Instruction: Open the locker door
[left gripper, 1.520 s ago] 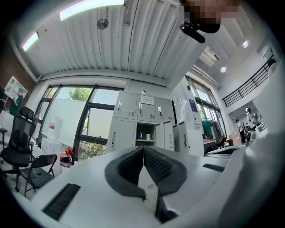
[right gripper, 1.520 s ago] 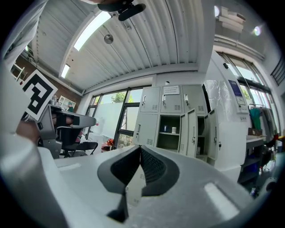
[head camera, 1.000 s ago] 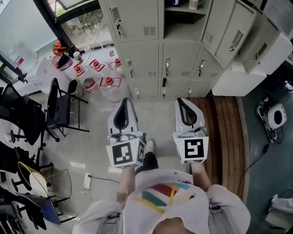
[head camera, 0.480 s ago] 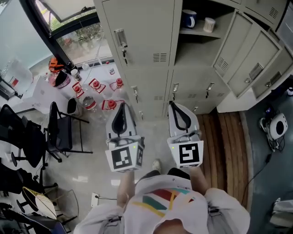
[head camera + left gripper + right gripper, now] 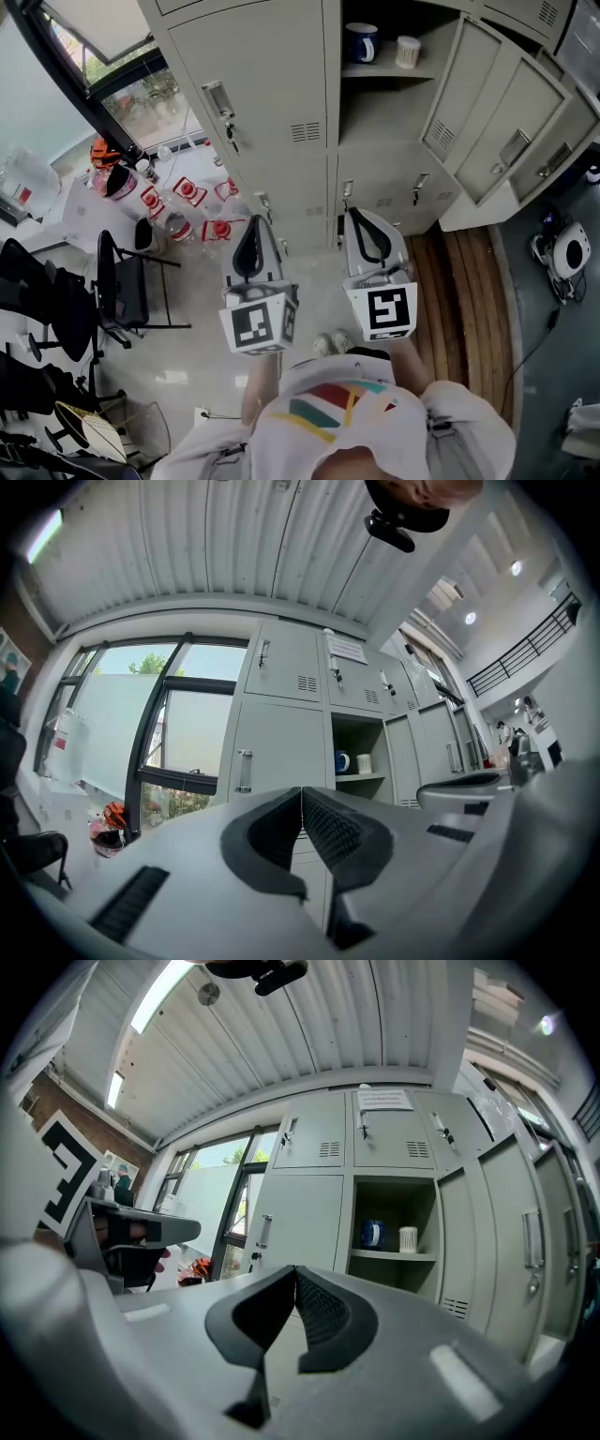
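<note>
A bank of grey lockers (image 5: 281, 56) fills the top of the head view. One tall door (image 5: 258, 84) with a vertical handle (image 5: 220, 98) stands closed. The compartment to its right is open and holds a blue mug (image 5: 361, 42) and a white cup (image 5: 407, 52); its door (image 5: 464, 84) is swung out to the right. My left gripper (image 5: 253, 219) and right gripper (image 5: 359, 214) hover side by side short of the lockers, both shut and empty. In the left gripper view the left gripper (image 5: 301, 789) points at the closed door (image 5: 272, 752). The right gripper (image 5: 294, 1269) points between the closed door's handle (image 5: 265, 1231) and the mug (image 5: 373, 1233).
Several water jugs with red caps (image 5: 187, 192) stand on the floor left of the lockers, below a window. Black chairs (image 5: 122, 281) crowd the left side. More open locker doors (image 5: 534, 122) project at the right, above wooden boards (image 5: 469, 281). A white device (image 5: 570, 251) lies at the far right.
Both grippers and the person have moved toward the lockers, which now look larger and nearer. The jaws have stayed shut throughout.
</note>
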Demonstrator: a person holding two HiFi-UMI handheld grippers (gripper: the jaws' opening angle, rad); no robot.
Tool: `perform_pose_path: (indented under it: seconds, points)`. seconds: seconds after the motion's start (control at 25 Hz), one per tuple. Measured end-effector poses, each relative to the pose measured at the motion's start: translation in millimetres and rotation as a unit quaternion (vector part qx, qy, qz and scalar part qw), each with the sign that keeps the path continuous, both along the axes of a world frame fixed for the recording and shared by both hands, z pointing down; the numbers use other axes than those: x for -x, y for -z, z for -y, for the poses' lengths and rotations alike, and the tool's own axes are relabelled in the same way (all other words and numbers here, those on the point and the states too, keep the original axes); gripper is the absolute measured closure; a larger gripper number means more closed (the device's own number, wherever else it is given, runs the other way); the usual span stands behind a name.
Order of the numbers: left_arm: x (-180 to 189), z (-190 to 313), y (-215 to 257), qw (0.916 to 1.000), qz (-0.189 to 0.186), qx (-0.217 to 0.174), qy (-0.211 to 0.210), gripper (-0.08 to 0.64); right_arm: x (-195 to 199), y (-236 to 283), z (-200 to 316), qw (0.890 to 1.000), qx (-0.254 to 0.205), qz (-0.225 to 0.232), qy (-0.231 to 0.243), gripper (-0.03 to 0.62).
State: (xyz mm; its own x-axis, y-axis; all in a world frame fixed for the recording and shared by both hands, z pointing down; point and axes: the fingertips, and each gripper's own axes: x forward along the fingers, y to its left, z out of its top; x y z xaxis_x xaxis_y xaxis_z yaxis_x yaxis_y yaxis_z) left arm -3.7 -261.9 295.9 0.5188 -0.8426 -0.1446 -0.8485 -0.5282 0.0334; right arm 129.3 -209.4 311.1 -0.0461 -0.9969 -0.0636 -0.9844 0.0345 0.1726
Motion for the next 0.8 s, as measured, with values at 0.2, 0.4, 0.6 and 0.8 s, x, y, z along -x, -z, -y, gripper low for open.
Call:
perform_pose_path:
  seconds: [0.2,0.4,0.6,0.8]
  points:
    - [-5.2,3.8,4.2,0.9999,-0.001,-0.009,0.007,0.545,-5.6,-0.5,8.3,1.000,0.001,-0.001,0.012,0.588]
    - [7.6,6.4,1.8,0.9995,0.001,-0.006,0.032,0.545,6.1,3.2,24.6,0.999,0.003,-0.001,0.038,0.588]
    - [28.6,5.2,0.5,0.9983,0.003,-0.003,0.058,0.545,42.7,15.8,60.3,0.996,0.002,-0.010,0.091,0.532]
    - [52.6,2.9,-3.7,0.9965,0.004,0.001,0.084,0.545,82.3,29.0,107.9,0.992,0.001,-0.015,0.125,0.439]
